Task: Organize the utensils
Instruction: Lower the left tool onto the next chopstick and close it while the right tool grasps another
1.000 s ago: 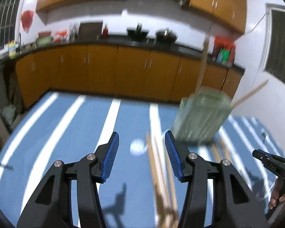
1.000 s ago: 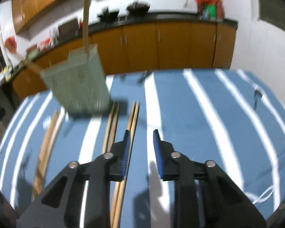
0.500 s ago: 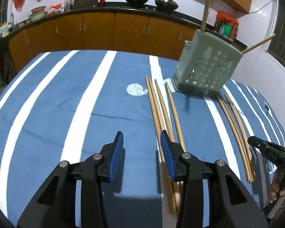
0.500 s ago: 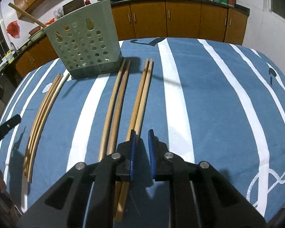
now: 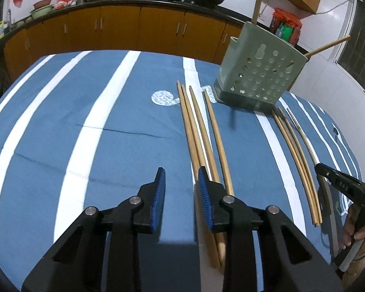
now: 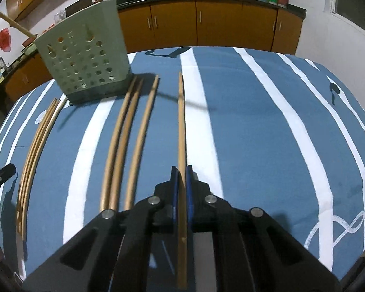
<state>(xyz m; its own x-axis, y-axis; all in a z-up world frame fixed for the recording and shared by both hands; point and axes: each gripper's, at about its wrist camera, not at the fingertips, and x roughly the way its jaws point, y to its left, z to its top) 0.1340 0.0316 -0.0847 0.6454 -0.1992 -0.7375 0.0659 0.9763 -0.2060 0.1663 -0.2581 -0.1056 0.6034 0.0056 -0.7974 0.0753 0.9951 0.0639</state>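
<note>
I am holding the right gripper [image 6: 180, 177] low over the table, and its blue fingers [image 6: 174, 182] are pressing together on one wooden chopstick [image 6: 181, 126], which is running straight forward between them. Half a second ago those fingers were a little apart with nothing between them; now the stick is clamped and standing off from the three chopsticks [image 6: 124, 141] lying just to its left. My left gripper [image 5: 181, 194] is hovering with its fingers apart and gripping nothing, its right finger [image 5: 204, 194] sitting over the near end of a bundle of chopsticks [image 5: 199, 133]; it is sitting slightly lower and closer to them than before. Further right in that view, another set of sticks [image 5: 296, 150] is lying on the blue striped tablecloth [image 5: 109, 121]. Beyond them, the green perforated holder [image 6: 85, 56] is standing upright at the far ends of the sticks, with two sticks poking out of its top. Kitchen cabinets [image 6: 206, 24] are lining the back wall.
</note>
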